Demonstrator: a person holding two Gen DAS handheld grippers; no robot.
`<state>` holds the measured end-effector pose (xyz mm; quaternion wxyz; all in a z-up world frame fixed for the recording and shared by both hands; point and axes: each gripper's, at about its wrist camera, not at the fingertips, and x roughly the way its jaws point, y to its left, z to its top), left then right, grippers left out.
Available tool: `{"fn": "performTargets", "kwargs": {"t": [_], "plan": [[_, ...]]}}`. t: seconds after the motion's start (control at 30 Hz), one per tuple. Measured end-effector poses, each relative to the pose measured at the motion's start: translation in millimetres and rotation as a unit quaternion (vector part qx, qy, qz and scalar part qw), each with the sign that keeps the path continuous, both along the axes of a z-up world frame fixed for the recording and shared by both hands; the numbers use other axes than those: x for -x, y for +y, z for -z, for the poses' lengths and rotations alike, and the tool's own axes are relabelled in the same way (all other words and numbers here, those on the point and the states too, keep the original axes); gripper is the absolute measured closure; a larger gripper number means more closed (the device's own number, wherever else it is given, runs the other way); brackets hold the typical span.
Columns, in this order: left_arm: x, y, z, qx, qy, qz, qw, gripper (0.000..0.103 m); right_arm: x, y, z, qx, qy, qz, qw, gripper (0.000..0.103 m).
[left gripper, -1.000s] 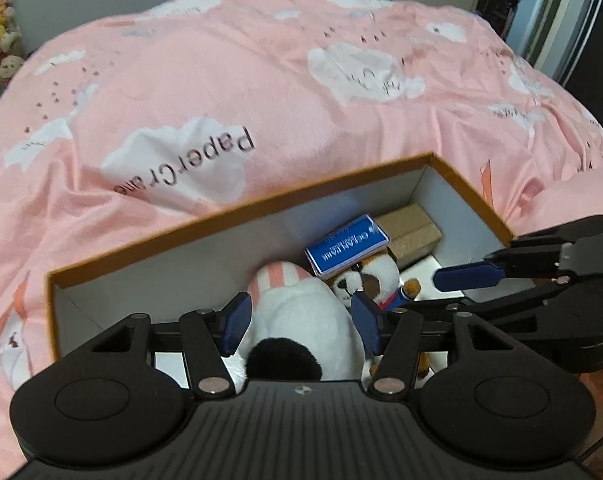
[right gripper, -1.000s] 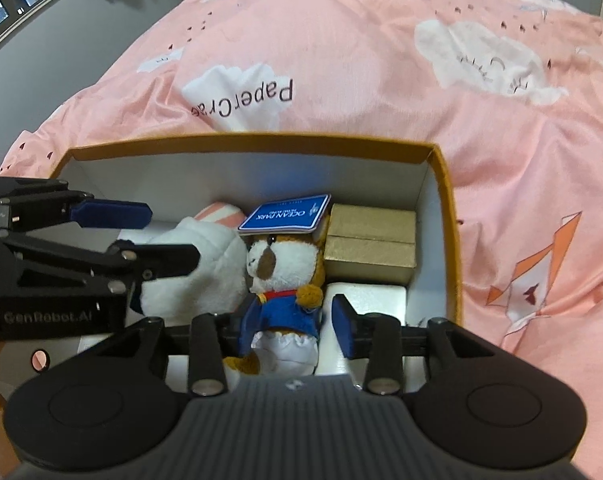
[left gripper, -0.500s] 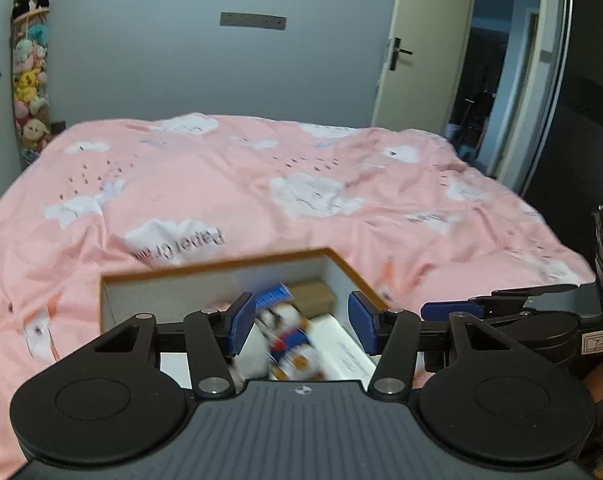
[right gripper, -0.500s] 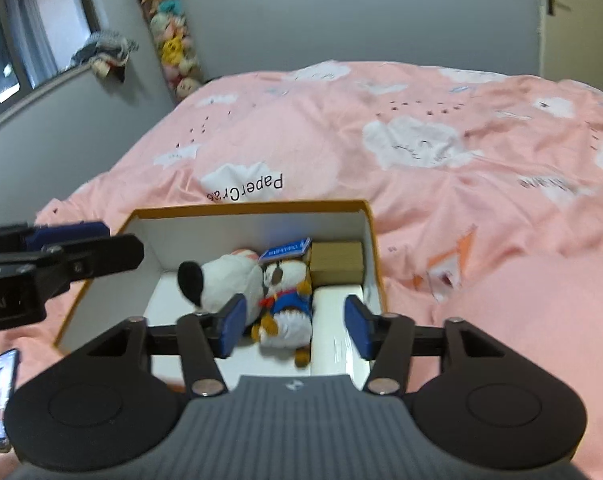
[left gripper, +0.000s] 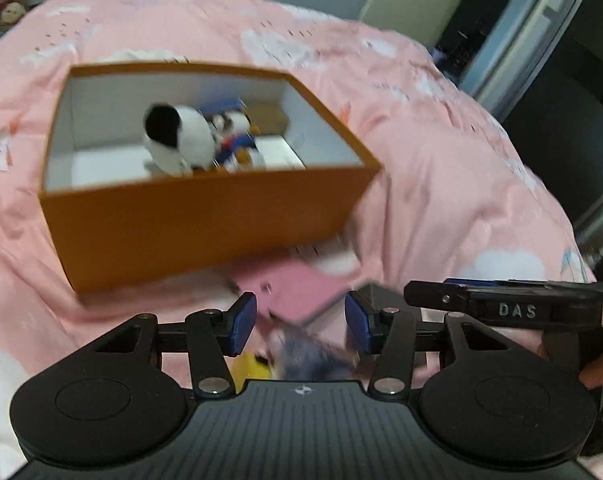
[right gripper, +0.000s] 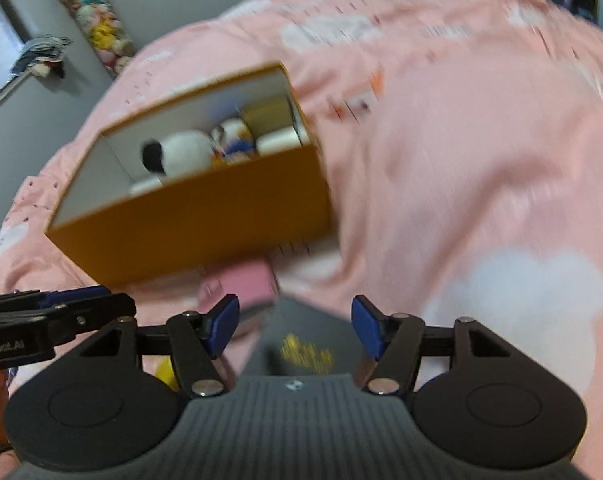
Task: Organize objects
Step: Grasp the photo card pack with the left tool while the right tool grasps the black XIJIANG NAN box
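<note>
Counting two plush toys, one box

The bed's cover is pink, patterned with white clouds and small dark flecks. The box is orange-brown outside and white inside. In it lie a white plush toy with a black patch and a smaller plush in white, brown and blue, beside a tan carton toward the box's far right corner. Near the bed's front edge lie a flat pink item and a dark grey item with blurred yellow print. Each claw's body is black, with blue pads.
</note>
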<state>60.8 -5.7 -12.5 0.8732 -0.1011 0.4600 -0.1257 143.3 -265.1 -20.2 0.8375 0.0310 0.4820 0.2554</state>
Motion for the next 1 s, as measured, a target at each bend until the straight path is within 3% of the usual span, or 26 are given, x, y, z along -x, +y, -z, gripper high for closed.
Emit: {"fn": "performTargets", "kwargs": {"t": [0.3,0.53,1.0], "plan": [[25,-39,24,-0.084,0.007,0.1,0.9914,0.038,4,-21,24,-0.032,0.067,0.031,0.997,0.032],[17,-38,43,-0.074,0.033,0.1,0.9916,0.038,-4,-20,42,-0.053,0.109,0.031,0.992,0.025],[2,-47,59,-0.093,0.049,0.117,0.9876,0.036,-15,-12,56,-0.062,0.13,0.024,0.989,0.022]]}}
